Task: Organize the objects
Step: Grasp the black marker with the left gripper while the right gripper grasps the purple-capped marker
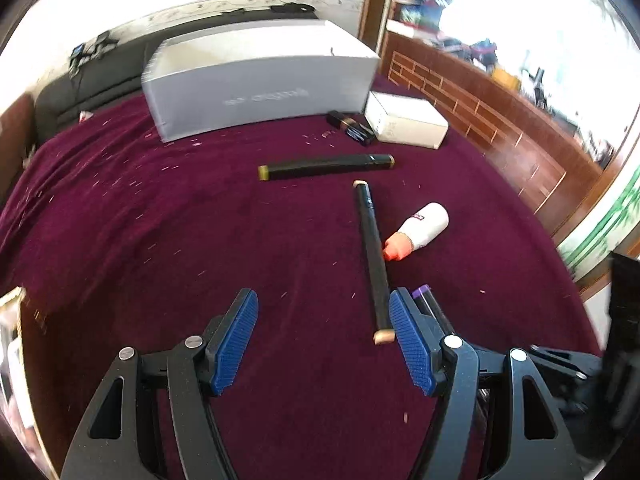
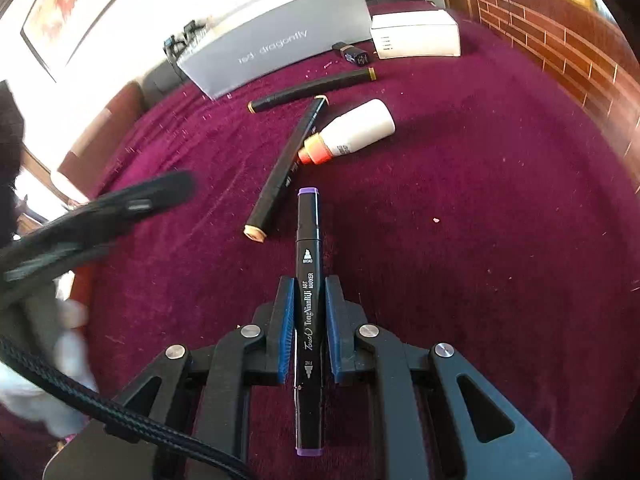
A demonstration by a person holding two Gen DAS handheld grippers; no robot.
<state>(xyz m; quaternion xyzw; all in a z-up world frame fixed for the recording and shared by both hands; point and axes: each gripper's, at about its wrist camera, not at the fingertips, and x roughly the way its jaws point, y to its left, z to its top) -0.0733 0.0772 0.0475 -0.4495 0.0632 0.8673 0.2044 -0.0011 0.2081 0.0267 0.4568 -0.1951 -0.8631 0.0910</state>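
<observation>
- Right wrist view has the clearest grip shot: the right gripper (image 2: 307, 320) is clamped on a purple-capped marker (image 2: 307, 280), blue pads pressed against both sides of the barrel, marker pointing straight ahead along the fingers. You can even read "Touch" and "ART MARKER" on it.
- Left wrist view only catches a sliver of that marker (image 1: 422, 294), its purple cap peeking out behind the right finger of the left gripper (image 1: 324, 312), whose fingers are spread wide with nothing between them.
- Both views show the peach-capped marker (image 1: 372, 256) lying on the maroon cloth (image 1: 160, 220); from the left wrist its near end sits just beside the inner face of the right blue pad.
- White bottle (image 2: 352, 130) with an orange cap lies on its side right next to that marker; can't tell if they touch.
- Yellow-capped marker (image 2: 312, 86) lies crosswise further back, near the grey box (image 2: 276, 44) and small white box (image 2: 416, 34).
- Right wrist view alone reads the "dragonfly" lettering clearly; it's blurred in the left one.
</observation>
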